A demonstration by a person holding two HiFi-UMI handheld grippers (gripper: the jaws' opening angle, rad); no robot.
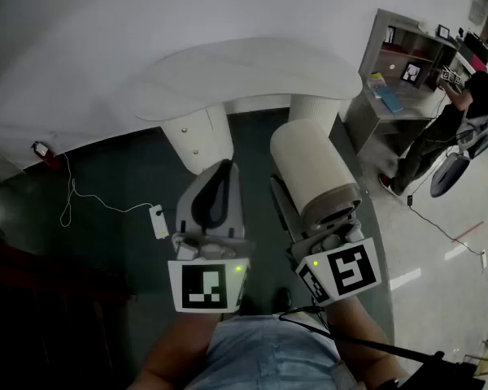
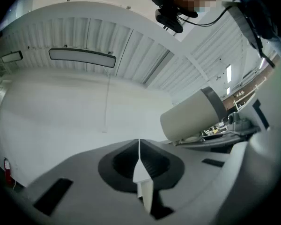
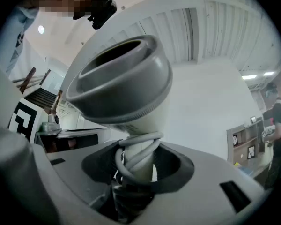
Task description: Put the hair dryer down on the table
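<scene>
Left gripper (image 2: pixel 139 149): nearest the camera, jaws pressed together with nothing between them, raised beside the other gripper.
Right gripper (image 3: pixel 136 170): jaws clamped on the handle of the hair dryer (image 1: pixel 307 162), one on each side.
Hair dryer: cream barrel with a grey open end, carried in the air above the dark floor (image 1: pixel 114 185), on the near side of the table.
Cord (image 3: pixel 139 139): grey, wound around the handle just above the jaws.
Table (image 1: pixel 244 75): white, with a curved top on rounded legs, beyond both grippers.
Background: a person (image 1: pixel 464 112) stood at a grey desk (image 1: pixel 390 80), far right.
Progress: dryer gripped but not yet set down. Reaching the tabletop, lowering and releasing appeared to remain.
</scene>
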